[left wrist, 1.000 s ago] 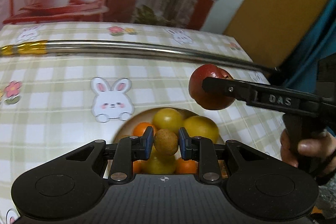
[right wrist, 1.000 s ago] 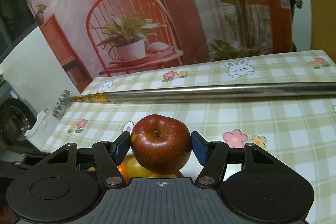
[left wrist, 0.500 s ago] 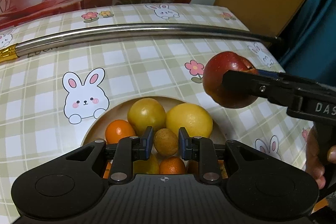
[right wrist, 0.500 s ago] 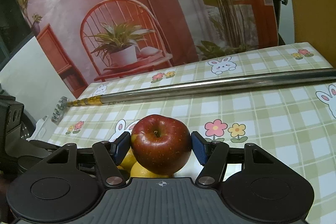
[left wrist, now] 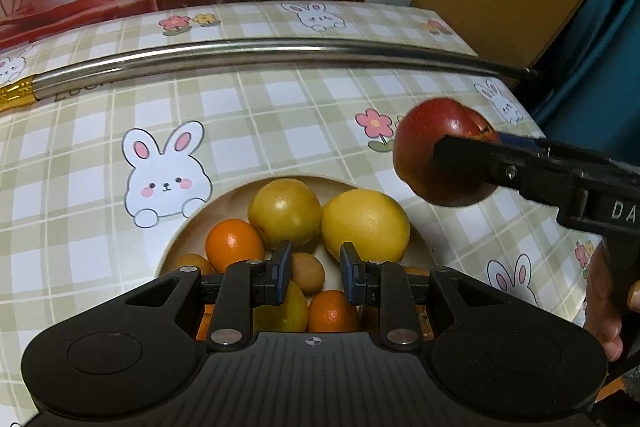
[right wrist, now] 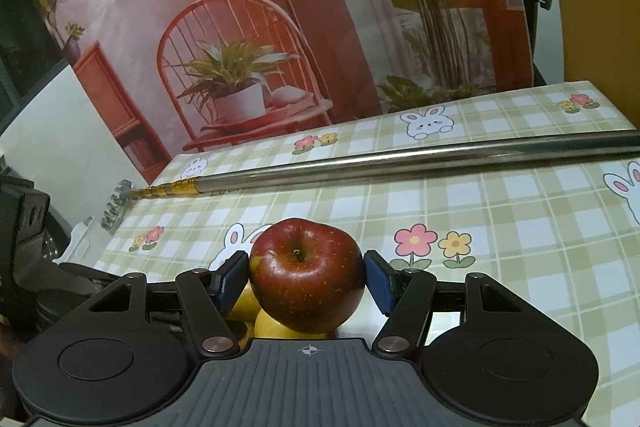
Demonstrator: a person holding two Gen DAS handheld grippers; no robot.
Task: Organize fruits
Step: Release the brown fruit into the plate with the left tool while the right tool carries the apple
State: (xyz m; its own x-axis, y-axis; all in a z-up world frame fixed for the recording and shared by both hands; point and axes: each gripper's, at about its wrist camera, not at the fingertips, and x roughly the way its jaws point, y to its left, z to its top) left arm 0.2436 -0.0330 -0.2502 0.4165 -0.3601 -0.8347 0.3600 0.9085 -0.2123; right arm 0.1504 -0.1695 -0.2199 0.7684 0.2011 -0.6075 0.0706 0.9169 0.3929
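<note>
Left gripper point(left wrist: 312, 277) spread open, small brown fruit point(left wrist: 307, 273) loose between pads, resting on bowl point(left wrist: 188, 231) pile — right gripper point(right wrist: 306, 281) clamps red apple point(right wrist: 307, 273) above rim — dropping it may scatter stacked fruit.

The left gripper point(left wrist: 312, 277) points forward and down over the wooden bowl point(left wrist: 224, 203), its blue-padded fingers point(left wrist: 282, 273) parted with a gap on each side of the small brown fruit point(left wrist: 307, 273) that shows between them, touching neither side of it. The right gripper point(right wrist: 306, 281) is clamped on the red apple point(right wrist: 307, 273), one pad pressed to each flank, stem end facing the camera. In the left wrist view it reaches in from the right, level and side-on, holding the apple just above the bowl's right rim. A hand point(left wrist: 606, 303) grips its handle, fingers wrapped round it, beyond the bowl's right edge.
</note>
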